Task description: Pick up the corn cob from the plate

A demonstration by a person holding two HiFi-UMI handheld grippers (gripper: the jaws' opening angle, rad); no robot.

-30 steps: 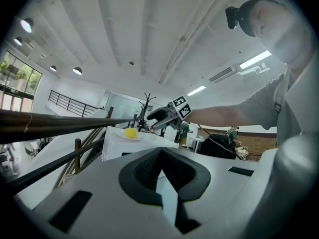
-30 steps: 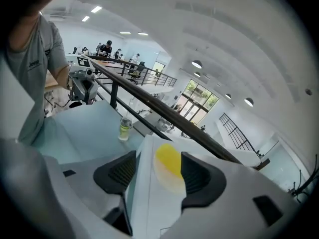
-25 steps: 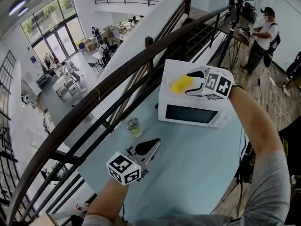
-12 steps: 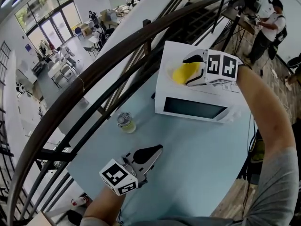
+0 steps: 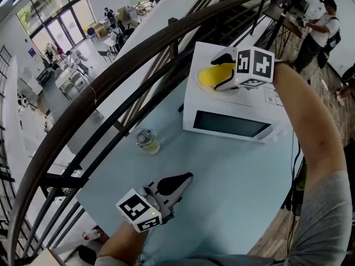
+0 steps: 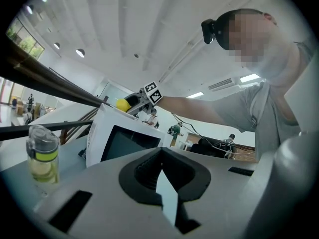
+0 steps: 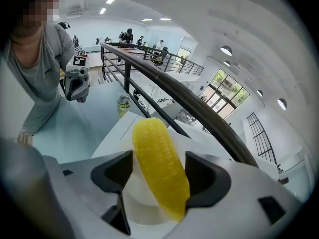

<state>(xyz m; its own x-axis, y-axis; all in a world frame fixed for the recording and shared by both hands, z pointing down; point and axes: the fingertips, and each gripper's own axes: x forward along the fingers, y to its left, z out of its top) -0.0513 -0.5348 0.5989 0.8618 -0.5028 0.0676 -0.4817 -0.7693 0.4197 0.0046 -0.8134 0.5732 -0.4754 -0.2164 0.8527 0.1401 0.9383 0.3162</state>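
right gripper [image 5: 218, 72]: jaws spread wide, having just been opening. the corn cob [image 7: 159, 171] lies between them with a gap showing at one pad, so it is not gripped. the cob rests on a white plate [image 7: 142, 210] on top of the white microwave [image 5: 230, 125], which stands on the pale blue table [image 5: 238, 187]. left gripper [image 5: 183, 179]: jaws closed together, nothing between them, low over the table, well apart from the microwave. a bottle [image 5: 146, 141] stands near the railing [image 5: 111, 87].

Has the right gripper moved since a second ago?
Yes. Against the microwave, the right gripper has come down over the plate; its jaws, just opened wider, now straddle the corn cob.
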